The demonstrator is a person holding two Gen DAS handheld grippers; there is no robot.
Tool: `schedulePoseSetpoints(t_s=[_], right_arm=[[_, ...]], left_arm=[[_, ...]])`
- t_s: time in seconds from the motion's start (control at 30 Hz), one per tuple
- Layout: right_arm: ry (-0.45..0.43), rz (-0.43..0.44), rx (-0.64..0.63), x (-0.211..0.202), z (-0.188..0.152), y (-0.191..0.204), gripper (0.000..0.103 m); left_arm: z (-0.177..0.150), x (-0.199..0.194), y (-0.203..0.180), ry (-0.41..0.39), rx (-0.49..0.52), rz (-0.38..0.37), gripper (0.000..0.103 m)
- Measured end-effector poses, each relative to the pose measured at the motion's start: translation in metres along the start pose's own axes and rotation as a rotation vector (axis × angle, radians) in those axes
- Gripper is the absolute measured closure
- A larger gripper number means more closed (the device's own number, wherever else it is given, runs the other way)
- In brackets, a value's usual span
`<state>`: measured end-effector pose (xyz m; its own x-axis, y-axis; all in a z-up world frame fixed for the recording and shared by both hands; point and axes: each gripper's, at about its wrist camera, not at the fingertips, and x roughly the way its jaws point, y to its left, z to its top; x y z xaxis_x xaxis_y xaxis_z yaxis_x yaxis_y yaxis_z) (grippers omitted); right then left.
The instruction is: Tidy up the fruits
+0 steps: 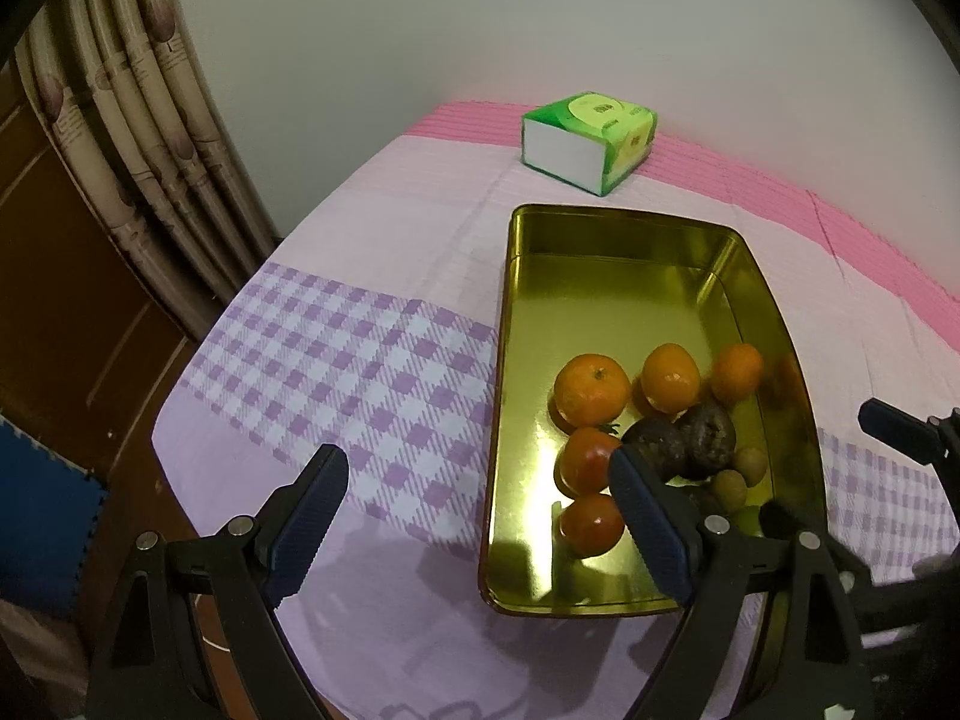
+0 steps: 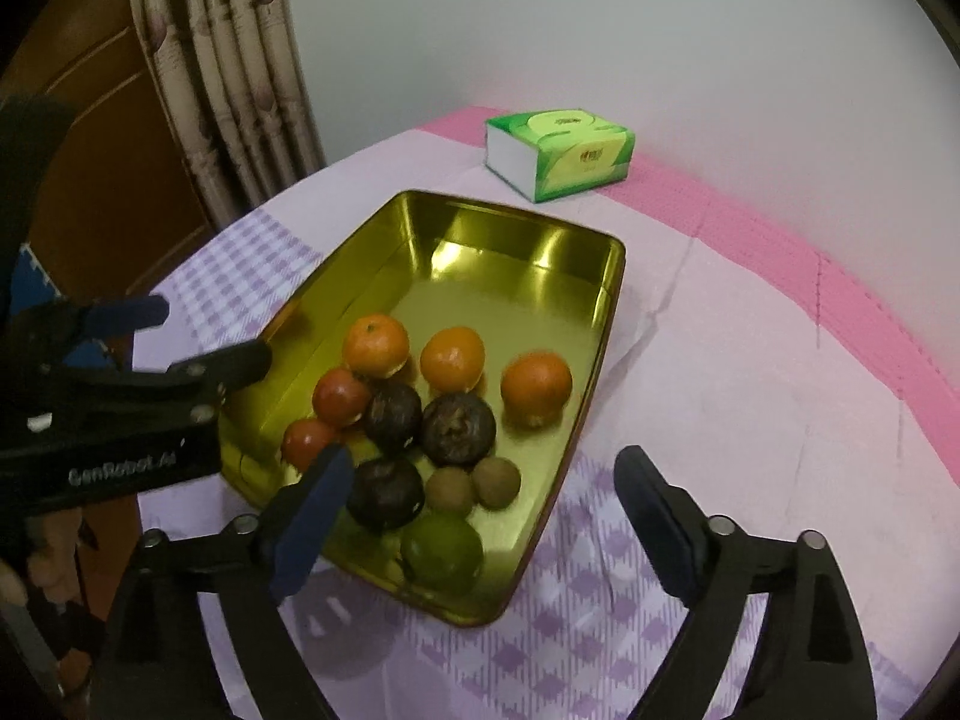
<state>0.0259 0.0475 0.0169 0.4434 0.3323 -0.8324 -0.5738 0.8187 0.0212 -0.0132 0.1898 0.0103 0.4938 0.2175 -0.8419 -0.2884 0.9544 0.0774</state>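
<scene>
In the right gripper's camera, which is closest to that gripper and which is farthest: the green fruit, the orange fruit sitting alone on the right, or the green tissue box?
1. Green fruit, tin's near end.
2. Lone orange fruit, tin's right side.
3. Tissue box, far by the wall.

Three oranges (image 2: 376, 345), two tomatoes (image 2: 341, 396), three passionfruits (image 2: 459, 429)

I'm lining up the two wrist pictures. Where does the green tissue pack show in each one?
Left wrist view: the green tissue pack lies upper centre, on the pink strip beyond the gold tray.
Right wrist view: the pack lies upper centre-right, again past the tray's far end.
Shared landmark: the three oranges inside the tray.
</scene>
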Motion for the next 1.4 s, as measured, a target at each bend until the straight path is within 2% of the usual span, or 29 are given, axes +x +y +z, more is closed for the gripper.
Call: schedulePoseSetpoints(t_s=[0.1,0.57,0.8,0.97,1.4], right_arm=[[0.014,0.01,-0.003,-0.001,-0.006,0.002,0.01],[0.03,-0.001,0.021,-0.006,-0.021,-0.006,0.008],[0.048,-0.039,0.012,-0.008,-0.027,0.001,0.007],[0.04,-0.065,0.0,-0.011,-0.028,0.003,0.007],[0.073,-0.06,0.001,-0.005,-0.031,0.004,0.007]], left_arm=[[-0.001,-0.001,-0.001,0.002,0.004,-0.002,0.016],[-0.016,-0.014,-0.005,0.013,-0.006,-0.012,0.016],[-0.028,-0.017,-0.002,0.028,-0.02,-0.024,0.015],[-0.028,-0.017,-0.005,0.023,-0.009,-0.021,0.015],[-0.028,-0.016,-0.007,0.025,0.003,-0.02,0.015]])
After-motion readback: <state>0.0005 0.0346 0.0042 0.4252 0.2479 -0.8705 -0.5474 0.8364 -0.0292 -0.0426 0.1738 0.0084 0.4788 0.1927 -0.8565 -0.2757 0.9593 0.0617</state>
